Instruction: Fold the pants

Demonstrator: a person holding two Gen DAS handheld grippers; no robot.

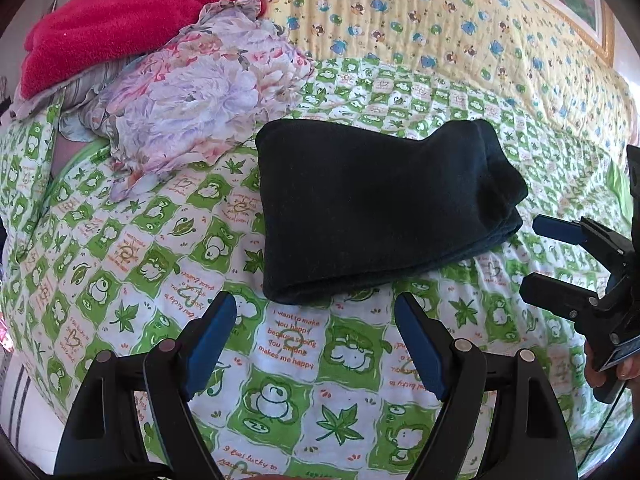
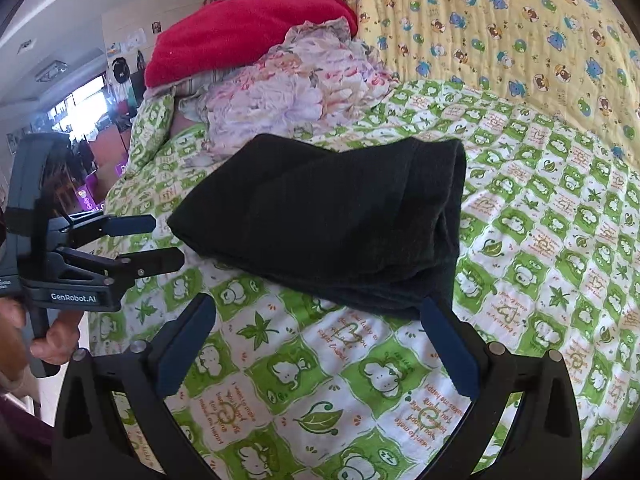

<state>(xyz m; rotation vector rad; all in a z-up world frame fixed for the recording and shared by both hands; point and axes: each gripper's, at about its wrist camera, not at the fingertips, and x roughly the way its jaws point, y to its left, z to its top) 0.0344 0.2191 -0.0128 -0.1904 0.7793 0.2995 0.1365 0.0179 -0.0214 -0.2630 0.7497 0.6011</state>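
The dark pants [image 1: 372,204] lie folded into a thick rectangle on the green-and-white frog-print bedspread [image 1: 288,364]; they also show in the right wrist view [image 2: 332,220]. My left gripper [image 1: 316,312] is open and empty, just short of the pants' near edge; it also shows in the right wrist view [image 2: 162,240] at the pants' left end. My right gripper [image 2: 316,312] is open and empty, its right fingertip [image 2: 430,308] at the pants' near edge; it also shows in the left wrist view [image 1: 532,256] by the pants' right end.
A crumpled floral cloth [image 1: 196,100] and a red fleece blanket [image 1: 116,20] are piled at the back left, close to the pants. A yellow animal-print quilt [image 1: 440,12] covers the far side of the bed. The room opens beyond the bed's left edge [image 2: 80,128].
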